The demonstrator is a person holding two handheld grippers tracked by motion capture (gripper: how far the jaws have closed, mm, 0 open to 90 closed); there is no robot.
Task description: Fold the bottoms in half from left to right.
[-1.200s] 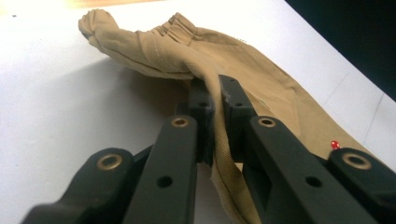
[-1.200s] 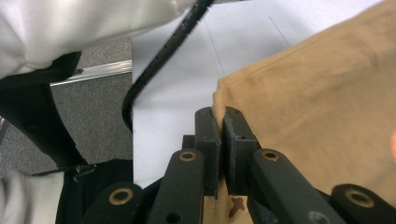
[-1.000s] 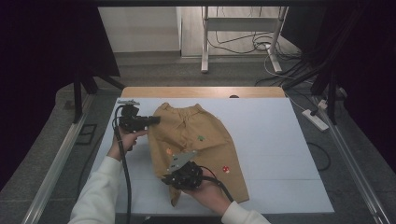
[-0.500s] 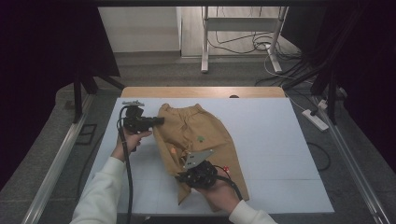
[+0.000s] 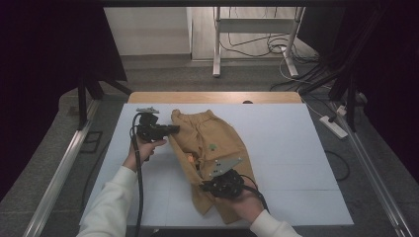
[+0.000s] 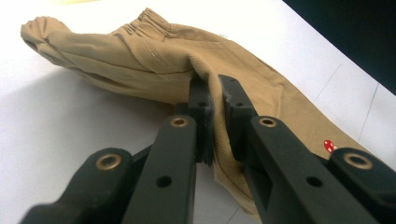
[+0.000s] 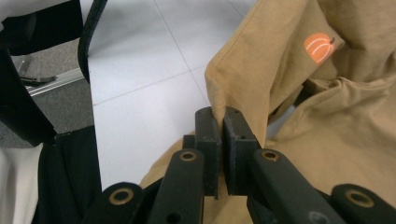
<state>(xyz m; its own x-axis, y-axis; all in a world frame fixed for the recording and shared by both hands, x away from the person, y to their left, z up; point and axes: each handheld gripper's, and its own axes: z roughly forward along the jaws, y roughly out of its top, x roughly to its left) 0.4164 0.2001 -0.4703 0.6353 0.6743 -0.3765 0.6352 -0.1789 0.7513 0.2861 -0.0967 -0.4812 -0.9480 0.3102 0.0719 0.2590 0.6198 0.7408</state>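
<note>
White tabletop [image 5: 296, 148], tan shorts [image 5: 217, 143] mid-fold between our grippers. Left gripper [image 5: 174, 129] clamped on the waistband side, right gripper [image 5: 205, 185] pinching a leg hem. Next: we carry the hem across toward the left gripper, keeping both pinches.

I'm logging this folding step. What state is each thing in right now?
Shorts: partly folded, lying on the table, one edge lifted.
Left tool: shut on the shorts near the waistband.
Right tool: shut on the shorts, pinching a lifted edge near the pumpkin print.
</note>
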